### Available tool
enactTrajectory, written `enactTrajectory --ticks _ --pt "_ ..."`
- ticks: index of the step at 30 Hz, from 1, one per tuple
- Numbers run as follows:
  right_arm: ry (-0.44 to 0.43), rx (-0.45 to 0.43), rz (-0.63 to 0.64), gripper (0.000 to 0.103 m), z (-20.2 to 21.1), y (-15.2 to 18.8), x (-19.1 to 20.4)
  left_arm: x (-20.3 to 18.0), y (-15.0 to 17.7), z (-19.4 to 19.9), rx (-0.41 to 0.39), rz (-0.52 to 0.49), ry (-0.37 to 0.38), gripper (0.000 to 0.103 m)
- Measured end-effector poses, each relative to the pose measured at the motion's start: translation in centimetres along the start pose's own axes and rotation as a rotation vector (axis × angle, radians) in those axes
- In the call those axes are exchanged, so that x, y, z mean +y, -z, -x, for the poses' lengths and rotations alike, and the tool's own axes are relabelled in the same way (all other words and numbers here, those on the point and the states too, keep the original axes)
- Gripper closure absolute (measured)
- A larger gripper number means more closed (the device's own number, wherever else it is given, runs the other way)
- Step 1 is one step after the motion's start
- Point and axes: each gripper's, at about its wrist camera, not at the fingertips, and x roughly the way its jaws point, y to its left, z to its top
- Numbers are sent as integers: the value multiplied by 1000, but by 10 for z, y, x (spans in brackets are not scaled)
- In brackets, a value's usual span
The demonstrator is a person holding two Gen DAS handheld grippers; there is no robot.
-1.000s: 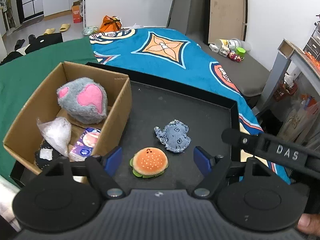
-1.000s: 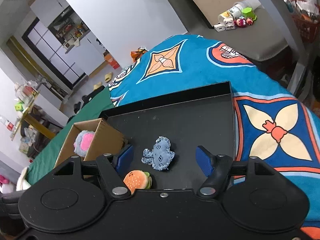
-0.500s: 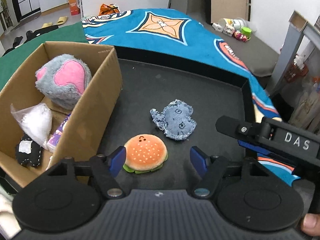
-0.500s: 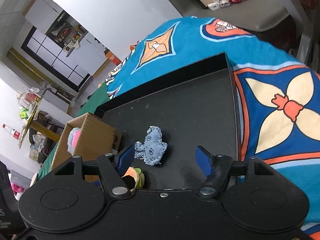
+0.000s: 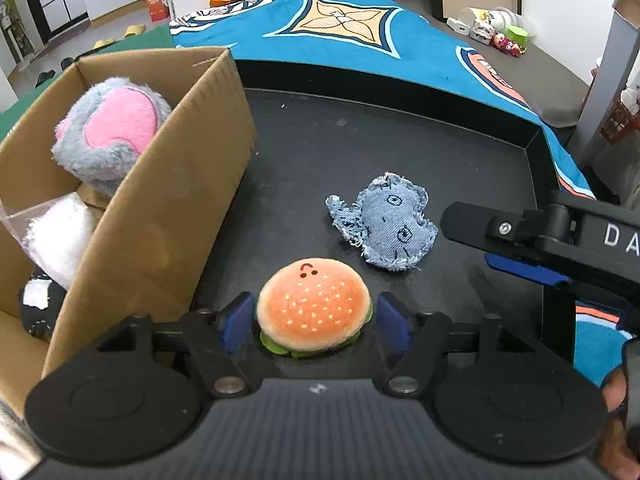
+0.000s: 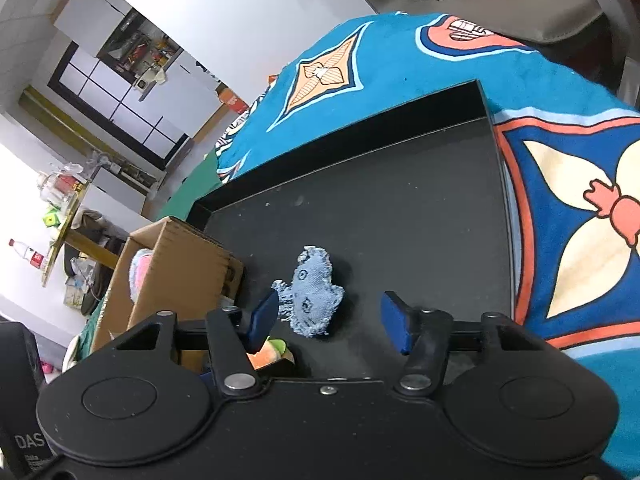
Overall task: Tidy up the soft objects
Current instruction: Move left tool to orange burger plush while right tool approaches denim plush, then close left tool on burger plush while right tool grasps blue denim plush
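Note:
A plush burger point(image 5: 314, 310) lies on the black tray point(image 5: 360, 152) between the blue pads of my left gripper point(image 5: 314, 322), which is open around it with narrow gaps on both sides. A denim plush point(image 5: 386, 226) lies just beyond it, to the right. My right gripper point(image 6: 330, 322) is open and empty, hovering near the denim plush point(image 6: 314, 294); it shows at the right of the left wrist view point(image 5: 560, 240). A cardboard box point(image 5: 172, 184) at the left holds a grey and pink plush point(image 5: 112, 132) and other soft items.
The tray has raised black walls point(image 6: 360, 144) and sits on a blue patterned blanket point(image 5: 360, 36). A white bagged item point(image 5: 56, 240) and a black item point(image 5: 36, 308) lie in the box. Bottles and small toys point(image 5: 496, 32) stand on a grey surface at the far right.
My left gripper has moved forward and down so the burger now sits between its pads. My right gripper has tilted and moved closer to the denim plush.

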Motion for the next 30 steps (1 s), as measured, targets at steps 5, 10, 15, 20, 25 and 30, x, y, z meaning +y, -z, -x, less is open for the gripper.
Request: enactTrajectory --ticks 5,10,15,20,25,30 --pt "-5 -13 -31 49 1 -3 -6 -1 -2 9 -24 -12 14 55" --pt "3 -8 -37 54 -3 -3 -7 -4 -10 28 -61 -37 22 55" --pt "8 -5 -40 60 -4 -3 -7 -2 -15 43 -93 -41 19 55" --pt "16 16 4 60 -11 -1 5 3 -22 54 -109 -25 40 55" --pt "28 38 48 59 -17 3 13 11 -27 64 -122 -9 56 55" --pt "46 50 91 78 -21 6 23 20 -27 72 -136 4 58 55"
